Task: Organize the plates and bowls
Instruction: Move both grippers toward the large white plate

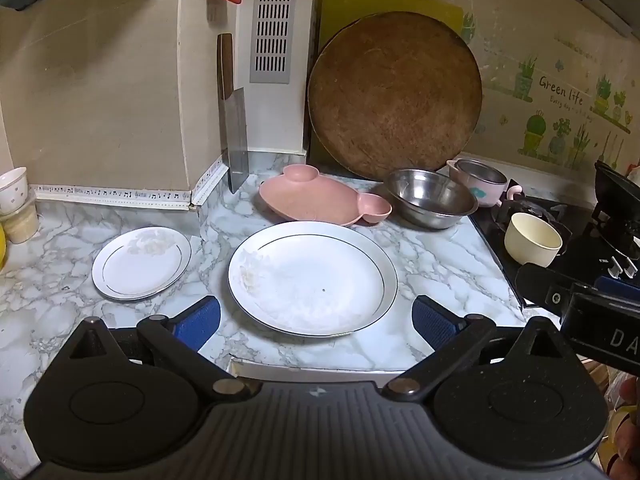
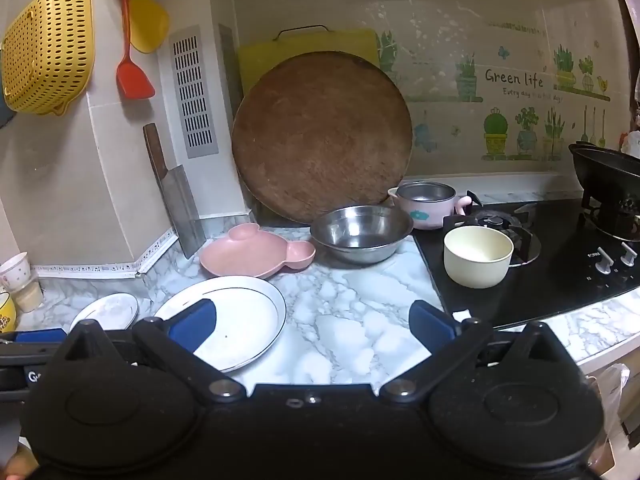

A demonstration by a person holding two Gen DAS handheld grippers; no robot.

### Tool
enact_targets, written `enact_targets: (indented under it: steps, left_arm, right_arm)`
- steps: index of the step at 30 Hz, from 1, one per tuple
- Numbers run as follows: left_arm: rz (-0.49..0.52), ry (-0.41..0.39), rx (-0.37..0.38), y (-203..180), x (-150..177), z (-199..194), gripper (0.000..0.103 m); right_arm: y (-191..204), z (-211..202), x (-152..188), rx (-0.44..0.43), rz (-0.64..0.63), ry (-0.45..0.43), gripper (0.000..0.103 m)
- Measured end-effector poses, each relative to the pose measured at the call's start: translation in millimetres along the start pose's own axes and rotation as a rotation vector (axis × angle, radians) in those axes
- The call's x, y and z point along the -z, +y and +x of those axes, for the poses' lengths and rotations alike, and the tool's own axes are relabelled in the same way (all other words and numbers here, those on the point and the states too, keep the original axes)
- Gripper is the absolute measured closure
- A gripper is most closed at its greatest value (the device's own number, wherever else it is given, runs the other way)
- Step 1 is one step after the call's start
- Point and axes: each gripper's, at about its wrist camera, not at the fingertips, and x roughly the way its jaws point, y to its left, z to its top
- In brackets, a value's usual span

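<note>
A large white plate (image 1: 312,278) lies on the marble counter, just ahead of my open, empty left gripper (image 1: 316,322). A small white plate (image 1: 141,262) lies to its left. Behind them are a pink bear-shaped dish (image 1: 320,200), a steel bowl (image 1: 430,196) and a pink steel-lined pot (image 1: 480,180). A cream bowl (image 1: 532,238) stands on the black stove. My right gripper (image 2: 312,326) is open and empty above the counter, with the large plate (image 2: 244,316) at its left finger, and the cream bowl (image 2: 478,254) ahead to the right.
A round wooden board (image 1: 394,94) and a cleaver (image 1: 234,136) lean on the back wall. A black wok (image 2: 608,178) sits on the stove (image 2: 552,280). Cups (image 1: 14,200) stand at the far left. The right gripper's body (image 1: 580,300) shows at the left wrist view's right edge.
</note>
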Motion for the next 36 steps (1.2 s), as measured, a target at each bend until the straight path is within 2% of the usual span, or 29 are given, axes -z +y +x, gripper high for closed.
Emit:
enact_targets:
  steps: [36]
  left_arm:
    - [-0.02, -0.041, -0.014, 7.7, -3.4, -9.8, 0.0]
  right_arm:
    - [0.5, -3.2, 1.3, -0.046, 0.043, -0.045, 0.0]
